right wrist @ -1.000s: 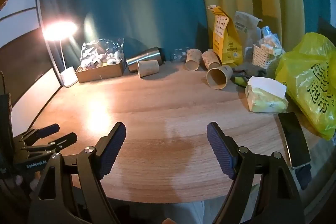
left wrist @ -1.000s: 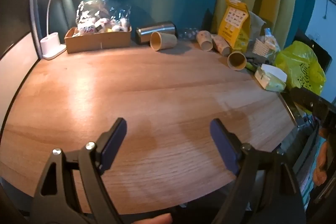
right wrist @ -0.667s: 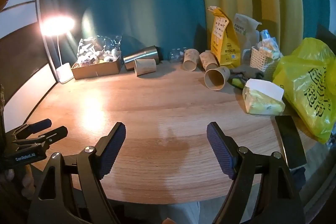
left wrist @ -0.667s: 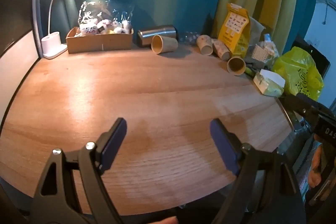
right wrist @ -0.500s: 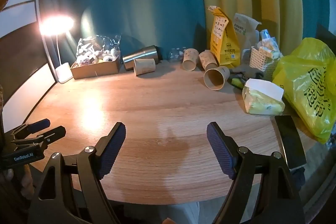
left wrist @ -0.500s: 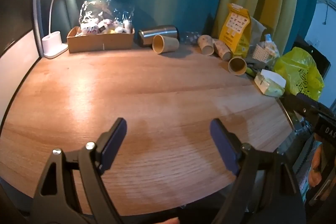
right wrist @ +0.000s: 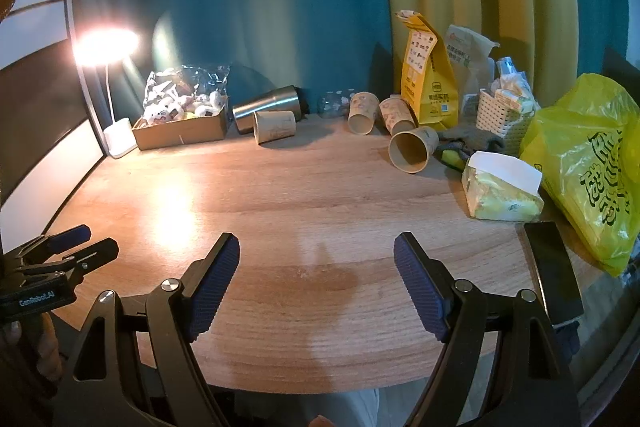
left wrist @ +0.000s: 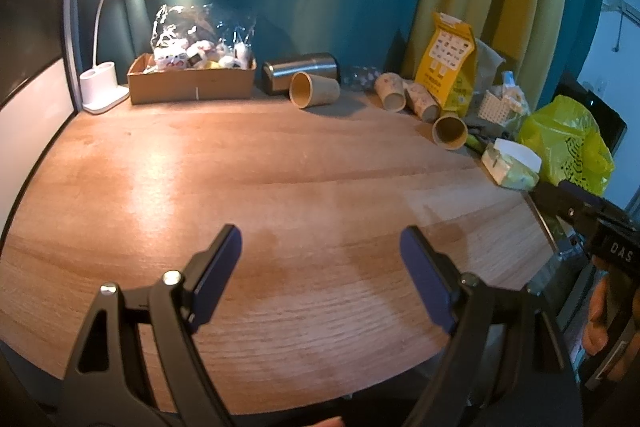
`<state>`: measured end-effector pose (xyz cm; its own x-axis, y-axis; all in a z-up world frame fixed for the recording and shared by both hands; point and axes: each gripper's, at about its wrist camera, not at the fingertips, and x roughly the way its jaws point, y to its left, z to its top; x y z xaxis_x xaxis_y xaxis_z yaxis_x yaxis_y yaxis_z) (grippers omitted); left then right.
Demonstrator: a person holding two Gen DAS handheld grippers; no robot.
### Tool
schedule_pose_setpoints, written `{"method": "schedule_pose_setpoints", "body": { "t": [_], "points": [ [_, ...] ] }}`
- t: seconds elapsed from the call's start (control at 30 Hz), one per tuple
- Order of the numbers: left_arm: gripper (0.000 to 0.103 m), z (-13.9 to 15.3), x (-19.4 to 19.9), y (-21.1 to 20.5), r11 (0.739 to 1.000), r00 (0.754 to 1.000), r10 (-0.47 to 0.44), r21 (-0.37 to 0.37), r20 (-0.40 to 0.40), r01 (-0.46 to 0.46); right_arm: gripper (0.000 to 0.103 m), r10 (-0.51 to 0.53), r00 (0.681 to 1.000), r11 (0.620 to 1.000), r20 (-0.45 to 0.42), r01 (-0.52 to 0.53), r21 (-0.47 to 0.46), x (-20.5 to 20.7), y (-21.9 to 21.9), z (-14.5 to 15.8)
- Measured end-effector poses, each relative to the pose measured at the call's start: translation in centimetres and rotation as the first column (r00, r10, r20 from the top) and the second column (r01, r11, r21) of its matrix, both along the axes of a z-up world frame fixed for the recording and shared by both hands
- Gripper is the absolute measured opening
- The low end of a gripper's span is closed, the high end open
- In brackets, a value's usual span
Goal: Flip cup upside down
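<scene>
**Cups still lying at the back, both claws waiting at the front edge**

The cups are all on their sides along the far edge of the table (right wrist: pixel 320 211). The nearest to the right claw is the brown cup (right wrist: pixel 412 150), its open mouth turned toward the camera, just in front of the yellow bag (right wrist: pixel 426 75). Two patterned cups (right wrist: pixel 363 113) lie a little further back beside that bag, and another plain cup (right wrist: pixel 275 127) rests against a steel tumbler (right wrist: pixel 267 107), next to the cardboard box (right wrist: pixel 182 129) and the lamp (right wrist: pixel 106 47).

The right claw (right wrist: pixel 316 277) hovers over the near part of the table with its jaws spread wide and nothing between them. The left claw (left wrist: pixel 320 269) is likewise spread wide and empty, also well apart from every cup (it shows at the left margin of the right camera's view too).

The step in hand looks like the very start: choosing a cup and reaching for it. No cup is gripped or upended. Which cup is meant cannot be told from the pictures, though the brown one near the tissue pack (right wrist: pixel 502 187) seems the easiest reach. The next move probably calls for carrying one claw across the bare wood, lining the jaws across the cup's round wall, and closing gently, since thin paper would likely crush. A lying cup may also roll when nudged.
</scene>
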<state>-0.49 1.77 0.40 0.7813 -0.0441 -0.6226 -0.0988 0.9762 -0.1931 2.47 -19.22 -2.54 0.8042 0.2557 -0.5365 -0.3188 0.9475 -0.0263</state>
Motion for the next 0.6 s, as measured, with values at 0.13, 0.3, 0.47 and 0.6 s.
{"method": "schedule_pose_setpoints", "body": {
  "t": [0.13, 0.3, 0.47, 0.6],
  "points": [
    [0.083, 0.08, -0.04, -0.02, 1.000, 1.000, 0.001, 0.001, 0.001, -0.001, 0.082, 0.001, 1.000, 1.000, -0.001, -0.001, 0.000, 0.11, 0.06, 0.05],
    [0.083, 0.18, 0.04, -0.15, 1.000, 1.000, 0.003, 0.004, 0.000, -0.003, 0.082, -0.002, 1.000, 1.000, -0.003, 0.002, 0.000, 0.12, 0.16, 0.06],
    [0.083, 0.22, 0.19, -0.11, 1.000, 1.000, 0.000, 0.007, -0.002, 0.000, 0.082, -0.001, 1.000, 1.000, -0.003, 0.001, -0.001, 0.25, 0.22, 0.00],
    [0.083, 0.22, 0.31, 0.07, 1.000, 1.000, 0.002, 0.009, -0.004, -0.002, 0.082, 0.001, 1.000, 1.000, -0.003, -0.001, -0.002, 0.30, 0.24, -0.04]
  ]
}}
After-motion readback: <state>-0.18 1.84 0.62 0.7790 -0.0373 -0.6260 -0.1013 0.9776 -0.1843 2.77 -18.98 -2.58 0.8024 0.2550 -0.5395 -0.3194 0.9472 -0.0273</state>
